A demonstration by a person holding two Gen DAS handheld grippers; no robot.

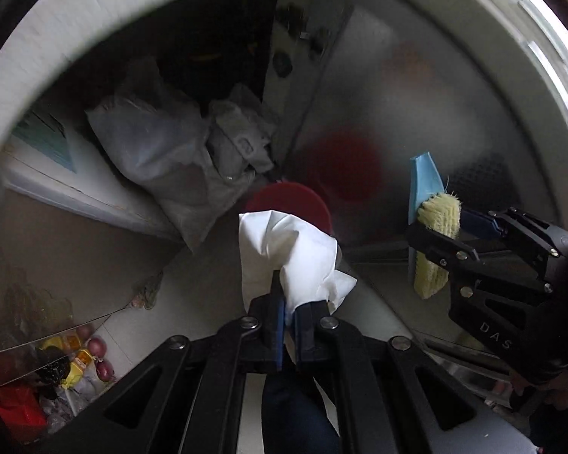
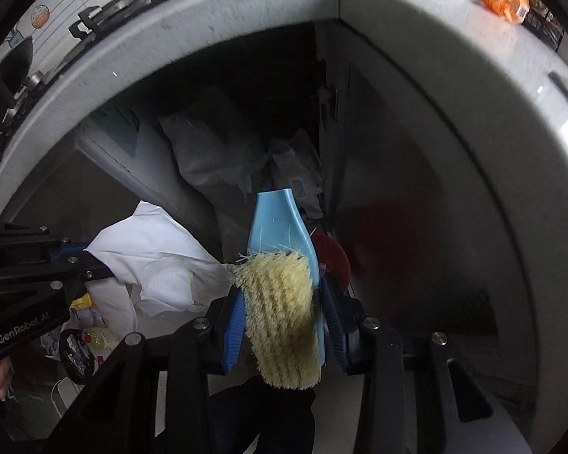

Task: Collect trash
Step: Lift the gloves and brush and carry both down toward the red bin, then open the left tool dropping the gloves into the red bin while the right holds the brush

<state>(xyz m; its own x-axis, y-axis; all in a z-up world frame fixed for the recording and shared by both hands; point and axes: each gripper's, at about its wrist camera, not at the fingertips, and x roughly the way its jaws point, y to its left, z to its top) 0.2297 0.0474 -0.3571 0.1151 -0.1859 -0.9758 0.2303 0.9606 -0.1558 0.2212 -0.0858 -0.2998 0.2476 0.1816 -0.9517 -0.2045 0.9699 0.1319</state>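
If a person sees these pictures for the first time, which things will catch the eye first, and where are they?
First comes the crumpled white tissue, pinched in the left tongs at the centre of the left wrist view. Next is the blue scrubbing brush with pale yellow bristles, clamped in the right tongs. Behind both, a red round object stands on the floor beside grey plastic bags.

A pale tiled floor (image 1: 193, 314) is lying below both tools. A round red bin (image 1: 287, 200) is standing on it just ahead of the left tool. Grey plastic bags (image 1: 163, 159) are sitting ahead to its left, and onions (image 1: 96, 346) are lying behind-left.
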